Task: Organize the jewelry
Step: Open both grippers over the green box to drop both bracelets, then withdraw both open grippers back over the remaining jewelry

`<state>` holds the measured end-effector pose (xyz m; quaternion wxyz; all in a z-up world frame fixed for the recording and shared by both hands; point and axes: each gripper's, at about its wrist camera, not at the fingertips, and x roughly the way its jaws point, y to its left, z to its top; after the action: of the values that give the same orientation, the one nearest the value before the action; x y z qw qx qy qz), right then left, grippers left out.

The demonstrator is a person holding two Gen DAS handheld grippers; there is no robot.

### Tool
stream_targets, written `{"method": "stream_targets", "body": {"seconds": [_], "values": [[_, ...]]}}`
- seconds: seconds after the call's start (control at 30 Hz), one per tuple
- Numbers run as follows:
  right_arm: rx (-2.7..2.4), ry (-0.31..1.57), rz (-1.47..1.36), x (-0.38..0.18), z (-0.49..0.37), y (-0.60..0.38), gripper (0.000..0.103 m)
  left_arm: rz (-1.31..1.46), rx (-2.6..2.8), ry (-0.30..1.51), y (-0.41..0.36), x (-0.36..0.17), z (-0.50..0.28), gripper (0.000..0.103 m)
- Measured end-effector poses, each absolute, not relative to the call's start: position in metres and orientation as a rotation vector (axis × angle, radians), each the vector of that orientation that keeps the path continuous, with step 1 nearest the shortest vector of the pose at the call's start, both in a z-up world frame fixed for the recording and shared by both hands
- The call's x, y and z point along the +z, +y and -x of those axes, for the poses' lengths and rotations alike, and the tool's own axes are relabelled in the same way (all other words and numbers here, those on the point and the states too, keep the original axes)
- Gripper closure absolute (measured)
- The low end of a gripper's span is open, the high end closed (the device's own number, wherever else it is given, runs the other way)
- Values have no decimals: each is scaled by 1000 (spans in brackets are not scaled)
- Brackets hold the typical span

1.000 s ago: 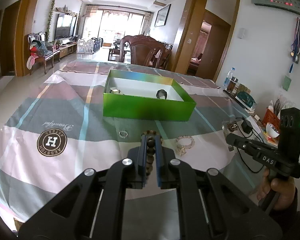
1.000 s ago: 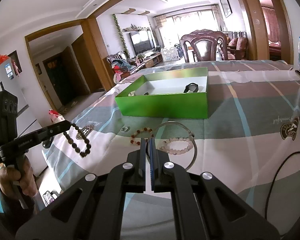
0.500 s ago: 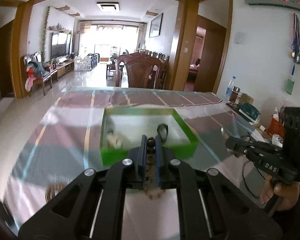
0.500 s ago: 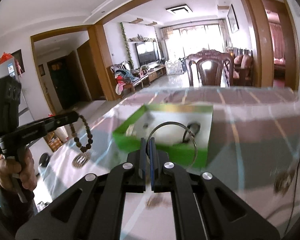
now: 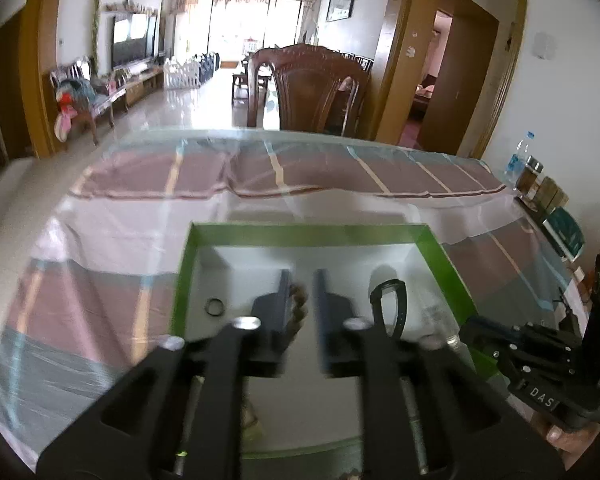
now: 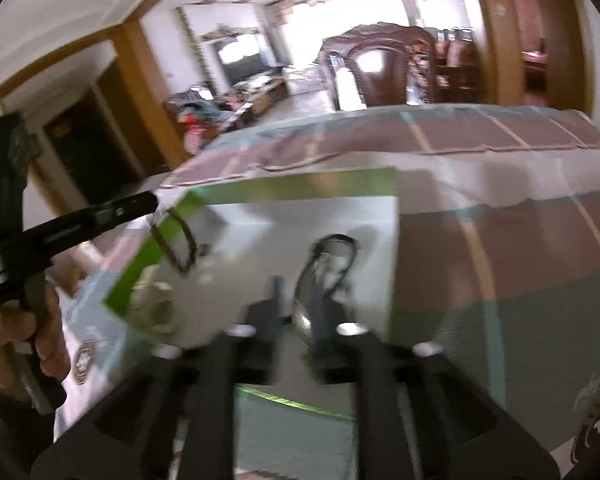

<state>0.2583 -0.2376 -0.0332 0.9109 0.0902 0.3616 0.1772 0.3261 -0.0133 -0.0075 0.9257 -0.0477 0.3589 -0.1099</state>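
Both tongs are held above the green box (image 5: 440,256). The left tongs (image 5: 301,292) are parted, beaded bracelet (image 5: 298,300) between; the right tongs (image 6: 296,296) parted around the silver bangle (image 6: 302,320).

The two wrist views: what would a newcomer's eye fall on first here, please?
The green box in the middle of the striped cloth, with both grippers over its white floor. The left gripper has its fingers apart around a brown bead bracelet, and the right gripper is open by a silver bangle. A black watch and a small ring already lie inside.
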Motion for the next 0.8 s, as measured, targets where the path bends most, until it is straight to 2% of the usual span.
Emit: {"method": "stream_targets", "body": {"seconds": [0.03, 0.07, 0.13, 0.2, 0.23, 0.27, 0.37, 0.5, 0.8], "values": [[350, 742, -211, -32, -253, -242, 50, 104, -209, 746, -10, -12, -325, 24], [357, 725, -225, -28, -245, -243, 45, 111, -192, 723, -6, -11, -315, 20], [389, 654, -217, -12, -217, -246, 41, 114, -201, 661, 1, -2, -287, 17], [380, 559, -187, 6, -178, -251, 31, 114, -186, 576, 12, 12, -241, 12], [355, 502, -158, 14, -154, -253, 21, 114, -172, 534, 17, 17, -218, 5], [336, 470, -132, 18, -139, -253, 14, 113, -161, 485, 21, 22, -191, 4], [284, 407, -42, 20, -84, -247, 12, 80, -146, 406, 26, 25, -124, 4], [275, 468, -15, 5, -50, -236, 12, 40, -106, 401, 25, 9, -59, 4], [283, 520, 24, -23, -9, -211, 12, 101, -102, 526, 30, -27, -21, 4]]}}
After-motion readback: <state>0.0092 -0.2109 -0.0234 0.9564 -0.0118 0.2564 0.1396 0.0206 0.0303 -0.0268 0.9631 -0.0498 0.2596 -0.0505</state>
